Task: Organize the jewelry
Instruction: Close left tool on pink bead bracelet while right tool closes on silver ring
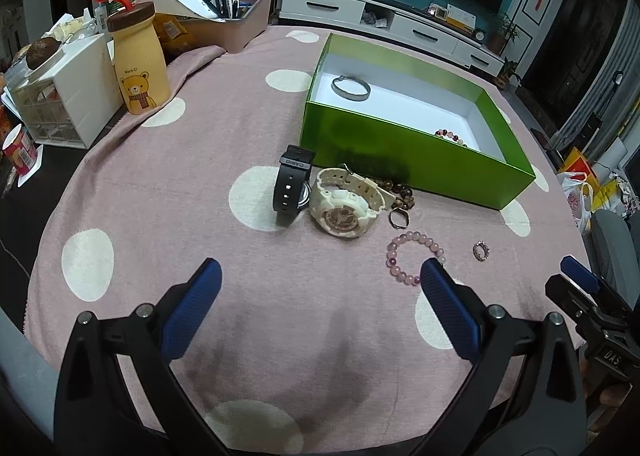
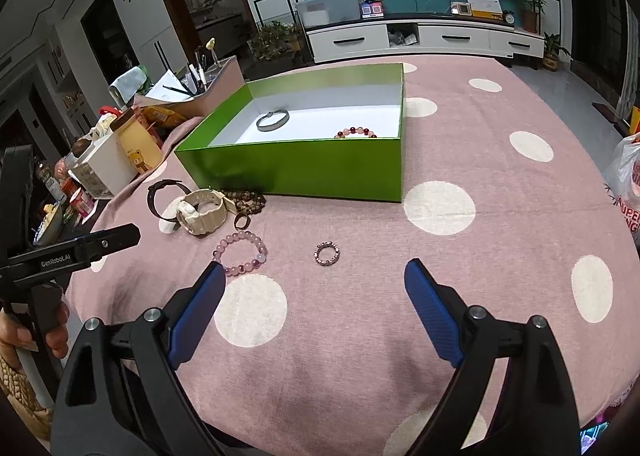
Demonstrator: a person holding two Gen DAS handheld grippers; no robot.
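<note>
Bear bottle point(image 1: 138, 60), drawer organiser point(image 1: 68, 96)

Right gripper point(image 2: 314, 270): jaws wide apart, nothing between them.
Small ring point(image 2: 327, 254): on the cloth just beyond the fingertips.
Green box point(image 2: 296, 168): holds silver bangle point(image 2: 273, 120), bead bracelet point(image 2: 356, 132).

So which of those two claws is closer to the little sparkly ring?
Right. The right gripper is open just short of the ring; the left gripper sits further off, by the pink bracelet.
</note>
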